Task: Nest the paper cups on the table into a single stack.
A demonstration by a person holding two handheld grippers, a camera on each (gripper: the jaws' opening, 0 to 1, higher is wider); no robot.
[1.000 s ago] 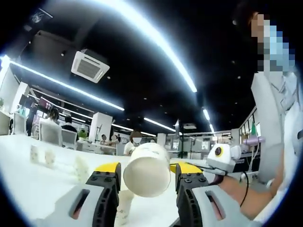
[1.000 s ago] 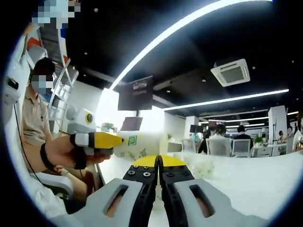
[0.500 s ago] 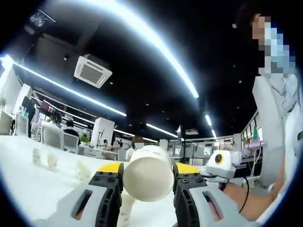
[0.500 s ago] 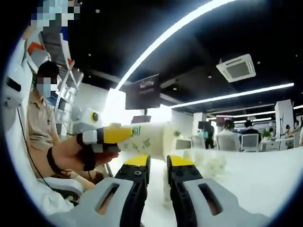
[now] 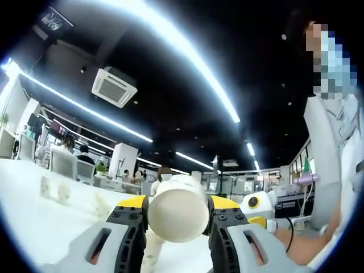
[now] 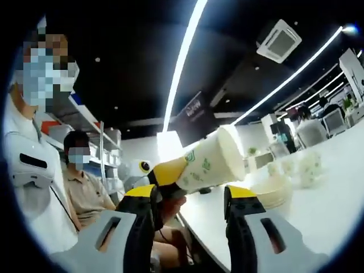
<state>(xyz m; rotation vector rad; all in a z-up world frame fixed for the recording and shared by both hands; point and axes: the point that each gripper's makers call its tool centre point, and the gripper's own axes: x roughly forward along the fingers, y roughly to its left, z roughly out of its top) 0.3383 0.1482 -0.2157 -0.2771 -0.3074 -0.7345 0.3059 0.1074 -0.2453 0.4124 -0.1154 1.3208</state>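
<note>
Now the left gripper (image 5: 177, 206) holds a white paper cup with green print (image 5: 177, 209) between its yellow-tipped jaws, cup base facing the camera. In the right gripper view the same cup (image 6: 210, 162) sits sideways in that left gripper (image 6: 166, 170), open mouth pointing away toward the white table (image 6: 318, 210).

What's changed: a sec ago the right gripper (image 6: 189, 196) had its jaws pressed together w/ nothing in them; half a sec ago they'd parted a little; now they stand wide apart, empty, w/ the held cup showing just above the gap. The right view has also rolled hard, so that's the hand turning, not the room. Left grip on the cup looks unchanged across all three moments.

Read: prob. the right gripper is readying to take or steady something, maybe the held cup or the next one. Can't tell which.

Relative to the held cup: other paper cups (image 6: 310, 166) stand beyond it on the table, well apart, and a low stack of pale bowl-like things (image 6: 273, 192) lies just below and past its mouth. In the left gripper view, more cups (image 5: 50, 189) sit far off to the cup's left on the table (image 5: 34, 222).

Nesting not done yet; several cups loose.
</note>
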